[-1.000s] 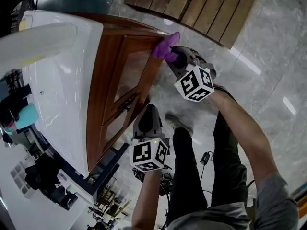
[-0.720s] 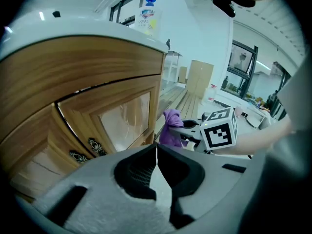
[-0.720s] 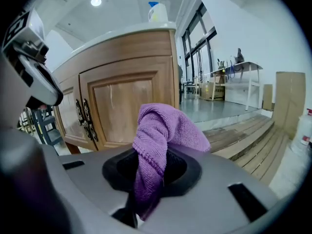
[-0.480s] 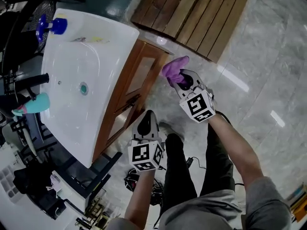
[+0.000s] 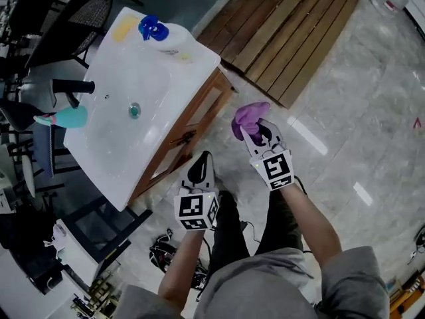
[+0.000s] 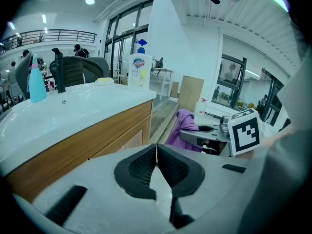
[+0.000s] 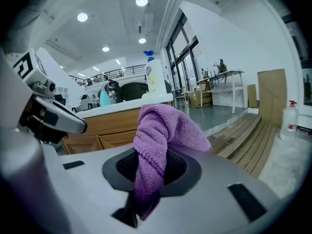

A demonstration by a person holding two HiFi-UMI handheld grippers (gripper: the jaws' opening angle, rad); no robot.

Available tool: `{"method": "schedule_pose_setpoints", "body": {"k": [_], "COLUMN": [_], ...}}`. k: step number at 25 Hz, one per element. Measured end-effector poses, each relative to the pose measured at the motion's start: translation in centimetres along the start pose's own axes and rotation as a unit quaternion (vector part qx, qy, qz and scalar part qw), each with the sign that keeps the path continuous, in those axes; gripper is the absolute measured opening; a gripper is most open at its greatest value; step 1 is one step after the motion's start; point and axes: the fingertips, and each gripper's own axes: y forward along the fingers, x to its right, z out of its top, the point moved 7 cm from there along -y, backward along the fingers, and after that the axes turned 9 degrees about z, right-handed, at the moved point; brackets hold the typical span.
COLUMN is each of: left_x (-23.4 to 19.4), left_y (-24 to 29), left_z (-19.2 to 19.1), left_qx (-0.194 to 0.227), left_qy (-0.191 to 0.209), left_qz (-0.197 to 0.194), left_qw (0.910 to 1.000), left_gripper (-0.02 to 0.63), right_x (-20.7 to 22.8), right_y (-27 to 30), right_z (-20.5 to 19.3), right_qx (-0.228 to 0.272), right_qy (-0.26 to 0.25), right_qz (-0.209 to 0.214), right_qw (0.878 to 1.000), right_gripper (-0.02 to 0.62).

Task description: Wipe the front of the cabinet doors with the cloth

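At the bottom of the head view, the person's forearms [image 5: 302, 221] reach up from grey sleeves over dark trouser legs [image 5: 229, 234]. The left gripper [image 5: 202, 159] sits just left of centre. Its jaws are pressed together with nothing between them, and its tip points at the lower part of the wooden cabinet doors [image 5: 196, 123] without touching them.

To its right and slightly higher, the right gripper [image 5: 255, 131] pinches the purple cloth [image 5: 248, 117]. A fold is caught between the jaws and the rest bunches above them. The cloth hangs in the air over the pale marble floor [image 5: 362, 118], near the upper right corner of the cabinet front but apart from the wood.

Left of the doors lies the white tabletop [image 5: 109, 155] with a sunk basin and a teal drain [image 5: 135, 110]. A black tap [image 5: 74, 86] and a teal bottle [image 5: 64, 117] are at its left edge, and a white bottle with a blue cap [image 5: 166, 34] is at its top end. A slatted wooden platform [image 5: 292, 35] lies on the floor at the top centre.
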Motion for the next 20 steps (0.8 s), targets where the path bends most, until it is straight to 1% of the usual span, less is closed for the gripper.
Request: {"method": "schedule_pose_setpoints", "body": {"k": [5,8,15,20], "left_x": [0.9,1.4,1.9,2.5], "left_y": [-2.7,-4.4,-9.6,-13.4], "left_z": [3.6,5.6,10.6,14.3], "left_qx": [0.032,0.050,0.099,0.142], "left_qy": [-0.002,0.004,0.014,0.027], "left_qz": [-0.020,-0.033,-0.071,-0.096], "left_qw": [0.9993,0.9982,0.9925,0.9847], "left_gripper": [0.015,0.015,0.015,0.015], "right_x": [-1.8,-2.9,-6.6,-10.0], "right_y": [-3.8,-5.7,-9.6,-12.4], "right_z": [4.4,7.1,14.5,19.2], "right_qx": [0.020,0.028,0.063,0.091], "right_qy": [0.014,0.013,-0.015,-0.039], "right_qz": [-0.015,-0.022,-0.026,-0.022], "right_qw": [1.000,0.999,0.998,0.995], "right_gripper": [0.074,0.074,0.074,0.074]}}
